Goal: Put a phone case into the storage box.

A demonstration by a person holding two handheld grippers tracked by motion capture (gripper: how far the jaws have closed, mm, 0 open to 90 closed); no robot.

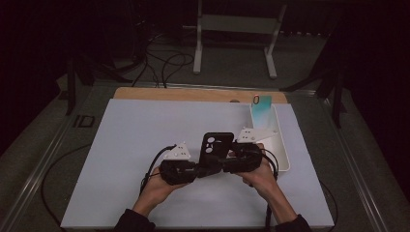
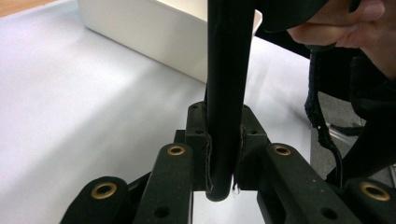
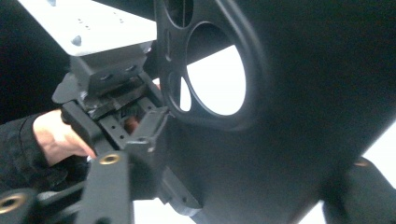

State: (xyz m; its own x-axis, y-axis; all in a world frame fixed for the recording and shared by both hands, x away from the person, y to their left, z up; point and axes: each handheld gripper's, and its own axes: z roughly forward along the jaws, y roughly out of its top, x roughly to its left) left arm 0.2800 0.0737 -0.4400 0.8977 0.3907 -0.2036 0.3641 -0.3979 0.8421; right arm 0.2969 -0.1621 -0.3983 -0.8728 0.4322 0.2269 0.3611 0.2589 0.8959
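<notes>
**Above the middle of the desk, a black phone case held between two tongs**

At the right edge of the desk (image 1: pixel 121 159) stands a long white tray (image 1: pixel 284 154), its long side running away from the person. A turquoise card (image 1: pixel 261 112) leans upright at the tray's far end, with a small ring-shaped mark at its top edge. What else lies in the tray cannot be told from the high view; in the left gripper view the tray's white wall (image 2: pixel 149 32) shows behind the case.

The black phone case (image 1: pixel 216 147) is held over the middle of the desk, near the tray's left side. Its long axis runs roughly away from the person, and the end with the round camera cut-outs points to the far side. In the right gripper view the cut-outs (image 3: pixel 215 79) show bright desk through them.

The left tongs (image 1: pixel 205 169) are closed narrow on the near end of the case; the left gripper view shows the case's thin edge (image 2: pixel 226 93) clamped between the two pads. The right tongs (image 1: pixel 227 157) meet the case from its right side, with the case flat across their view; whether they grip it cannot be told.

The desk has a pale grey-white top with a strip of bare wood (image 1: pixel 193 94) along its far edge. Behind it the room is dark, with cables (image 1: pixel 164 63) on the floor and a white metal frame (image 1: pixel 237 29).
</notes>
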